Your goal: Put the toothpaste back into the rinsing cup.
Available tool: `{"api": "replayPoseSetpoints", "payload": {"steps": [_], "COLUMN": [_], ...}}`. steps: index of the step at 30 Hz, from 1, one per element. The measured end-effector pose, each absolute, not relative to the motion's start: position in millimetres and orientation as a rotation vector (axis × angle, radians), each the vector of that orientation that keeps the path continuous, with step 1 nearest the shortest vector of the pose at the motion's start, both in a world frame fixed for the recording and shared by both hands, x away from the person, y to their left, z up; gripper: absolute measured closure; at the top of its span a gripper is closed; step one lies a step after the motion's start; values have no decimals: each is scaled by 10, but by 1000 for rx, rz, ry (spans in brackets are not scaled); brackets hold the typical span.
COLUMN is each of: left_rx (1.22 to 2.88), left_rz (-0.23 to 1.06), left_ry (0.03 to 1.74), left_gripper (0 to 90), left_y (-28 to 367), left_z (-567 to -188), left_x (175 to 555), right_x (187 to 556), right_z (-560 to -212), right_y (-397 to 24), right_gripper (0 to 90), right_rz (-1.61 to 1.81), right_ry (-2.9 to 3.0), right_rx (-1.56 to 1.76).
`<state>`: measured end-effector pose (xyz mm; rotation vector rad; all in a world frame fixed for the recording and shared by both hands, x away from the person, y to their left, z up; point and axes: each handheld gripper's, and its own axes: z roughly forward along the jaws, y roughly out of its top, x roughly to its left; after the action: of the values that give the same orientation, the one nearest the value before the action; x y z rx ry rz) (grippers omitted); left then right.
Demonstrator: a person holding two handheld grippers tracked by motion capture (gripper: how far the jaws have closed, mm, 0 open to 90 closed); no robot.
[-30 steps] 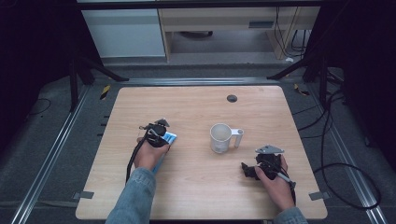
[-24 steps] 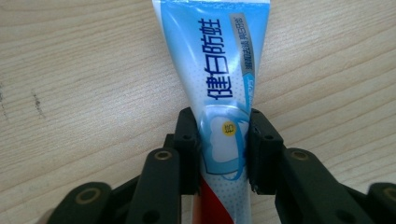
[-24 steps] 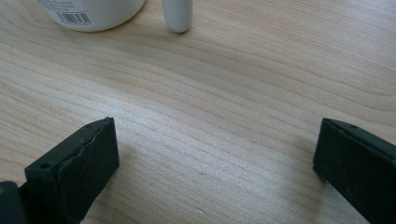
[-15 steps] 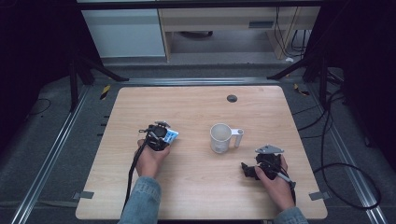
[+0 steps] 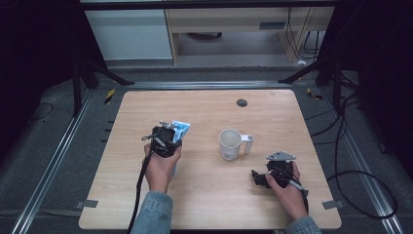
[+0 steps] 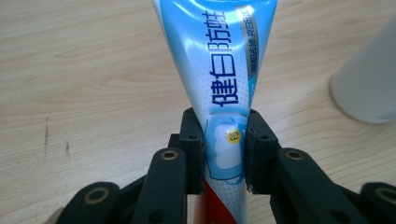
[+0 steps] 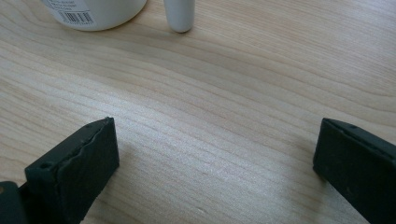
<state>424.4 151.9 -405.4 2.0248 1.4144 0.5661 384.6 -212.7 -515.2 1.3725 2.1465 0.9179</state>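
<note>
Currently I am pinching a soft, light blue-and-white plastic toothpaste tube [image 6: 223,93] between my left gripper's [image 6: 223,156] closed jaws, gripping its stiffer lower body; my right gripper [image 7: 215,158] is gaping empty, the white ceramic mug [image 5: 230,143] ahead of it.

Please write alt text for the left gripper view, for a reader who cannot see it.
A blue and white toothpaste tube is clamped between the left gripper's two black fingers above a light wooden table. Part of a white mug shows at the right edge.

High view overhead, facing forward-down; tool views close above table [image 5: 204,105], sharing mug [image 5: 230,144].
</note>
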Motion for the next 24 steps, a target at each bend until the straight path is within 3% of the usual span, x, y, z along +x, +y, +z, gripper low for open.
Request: {"api": "replayPoseSetpoints", "payload": {"steps": [24], "left_rx": [1842], "left_rz": [628], "left_ry": [1280], "left_gripper": [724], "left_y": [1382], "left_z": [-3694], "left_x": [4050], "right_x": [3835], "right_z": [-5145], "right_y": [-2115], "right_gripper": [4], "right_rz": [927], "right_ry": [2154], "right_rx": [1386]}}
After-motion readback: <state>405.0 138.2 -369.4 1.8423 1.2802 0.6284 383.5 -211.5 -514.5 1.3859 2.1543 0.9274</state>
